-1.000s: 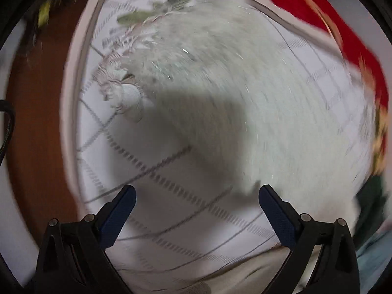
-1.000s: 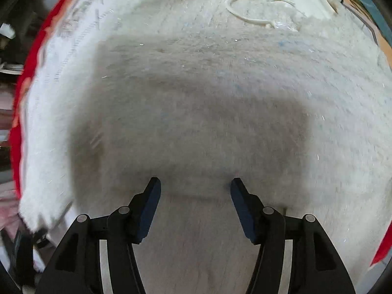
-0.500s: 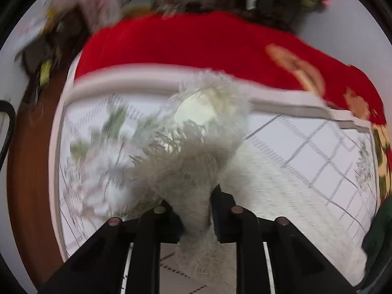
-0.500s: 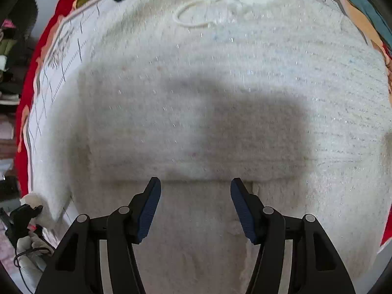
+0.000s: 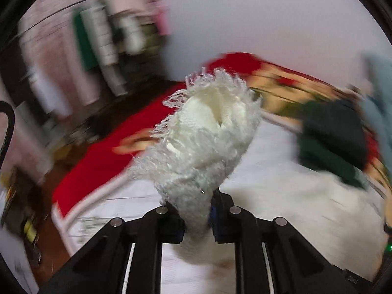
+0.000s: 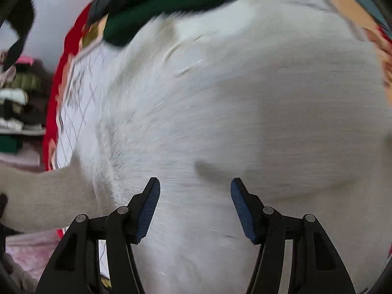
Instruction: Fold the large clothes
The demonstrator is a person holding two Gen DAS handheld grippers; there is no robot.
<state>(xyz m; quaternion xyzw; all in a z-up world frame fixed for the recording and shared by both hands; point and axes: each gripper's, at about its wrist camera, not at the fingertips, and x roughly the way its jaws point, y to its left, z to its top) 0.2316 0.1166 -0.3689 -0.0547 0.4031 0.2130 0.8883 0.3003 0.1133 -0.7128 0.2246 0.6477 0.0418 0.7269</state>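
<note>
The left gripper (image 5: 197,218) is pinching a sweater's (image 6: 245,112) fuzzy cuff (image 5: 208,127), which is sticking out toward 12 o'clock. The right gripper (image 6: 195,205) is hovering spread and empty over the sweater.

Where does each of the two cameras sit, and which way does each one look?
Left wrist view: sits on the left tongs, looks along them over the bed toward the wall; the tongs are shut on the sweater's fuzzy sleeve cuff.
Right wrist view: sits on the right tongs, looks down at the sweater; the tongs are open, holding nothing.
Both show the white sweater, the red blanket and the dark green clothes.
</note>
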